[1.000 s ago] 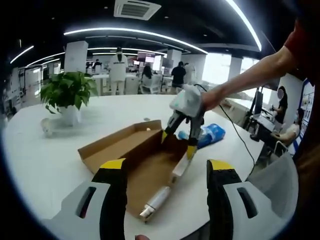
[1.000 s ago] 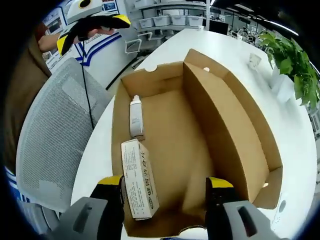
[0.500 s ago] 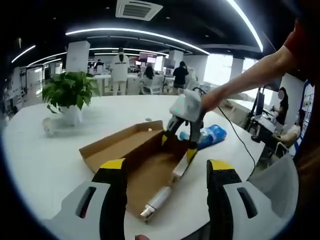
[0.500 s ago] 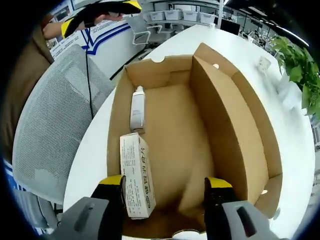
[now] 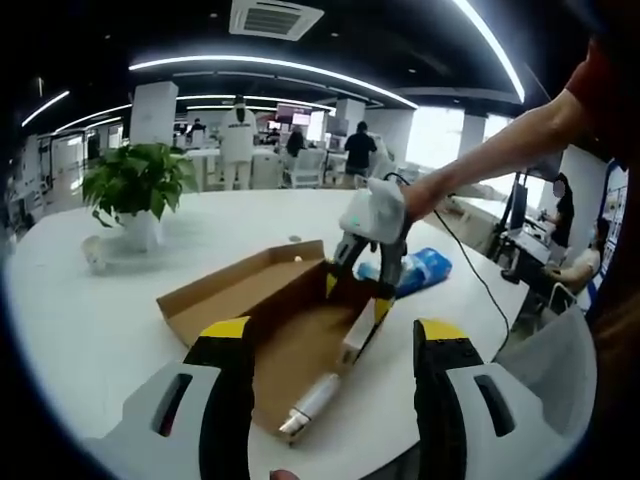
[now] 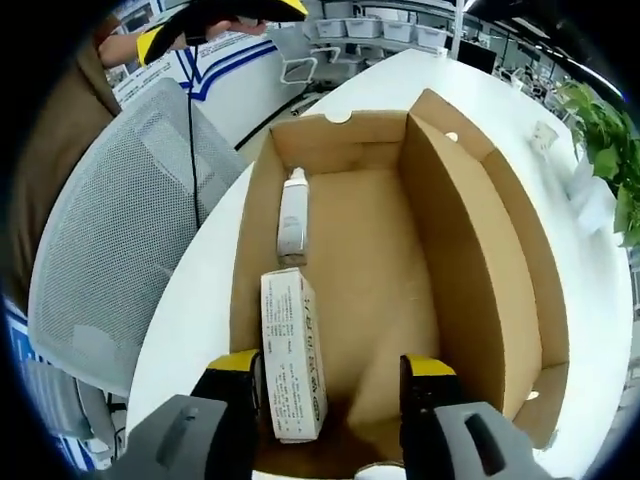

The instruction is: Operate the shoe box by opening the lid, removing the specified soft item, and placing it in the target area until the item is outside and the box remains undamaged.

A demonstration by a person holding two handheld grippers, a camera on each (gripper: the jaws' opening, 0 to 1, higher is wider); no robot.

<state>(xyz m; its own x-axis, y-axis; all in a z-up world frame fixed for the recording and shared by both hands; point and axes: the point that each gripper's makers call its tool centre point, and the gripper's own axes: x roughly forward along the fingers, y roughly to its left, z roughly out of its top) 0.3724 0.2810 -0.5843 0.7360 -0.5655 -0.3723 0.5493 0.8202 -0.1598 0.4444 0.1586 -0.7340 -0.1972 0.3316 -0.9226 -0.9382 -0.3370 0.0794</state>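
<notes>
The brown shoe box (image 5: 240, 290) lies open on the white table (image 5: 90, 330), its lid folded back to the left. Inside it lie a white bottle (image 5: 315, 398) and a white carton (image 5: 352, 343). A blue soft pack (image 5: 418, 270) rests on the table just beyond the box. My right gripper (image 5: 355, 297) is open, with its yellow tips dipped into the box's far end. In the right gripper view, the carton (image 6: 292, 365) sits by the left jaw of my right gripper (image 6: 330, 368), and the bottle (image 6: 292, 218) lies further in. My left gripper (image 5: 335, 335) is open and holds nothing, hanging above the box's near end.
A grey mesh chair (image 6: 110, 250) stands against the table edge beside the box. A potted plant (image 5: 135, 185) and a small white object (image 5: 92, 255) stand on the far left of the table. The left gripper (image 6: 215, 20) shows at the top, held by a hand.
My right gripper has shifted a little over the box, so the carton now sits nearer the middle between its jaws. The left gripper has stayed still.
</notes>
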